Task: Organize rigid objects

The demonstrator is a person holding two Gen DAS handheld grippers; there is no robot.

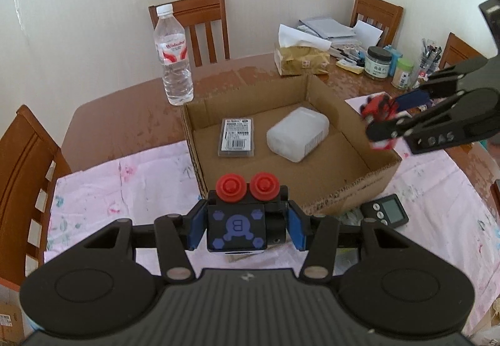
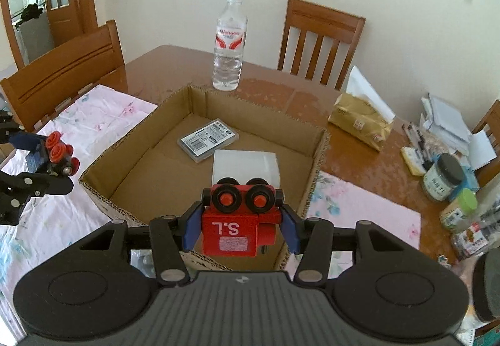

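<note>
My left gripper (image 1: 245, 227) is shut on a black toy train car with red wheels (image 1: 239, 221), held just before the near wall of the open cardboard box (image 1: 353, 186). My right gripper (image 2: 240, 228) is shut on a red toy car marked "S.L" (image 2: 239, 225), held over the box's near rim (image 2: 103, 199). Each gripper shows in the other's view: the right one (image 1: 384, 127) at the box's right wall, the left one (image 2: 40, 167) beside its left wall. In the box lie a flat clear case (image 1: 236, 137) and a white plastic container (image 1: 298, 134).
A water bottle (image 1: 173, 55) stands behind the box. A black timer (image 1: 386, 209) lies by the box's near right corner. A tissue pack (image 1: 301, 60), jars (image 1: 378, 63), pens and papers crowd the far right. Wooden chairs ring the table; a pink cloth (image 1: 118, 183) covers its near part.
</note>
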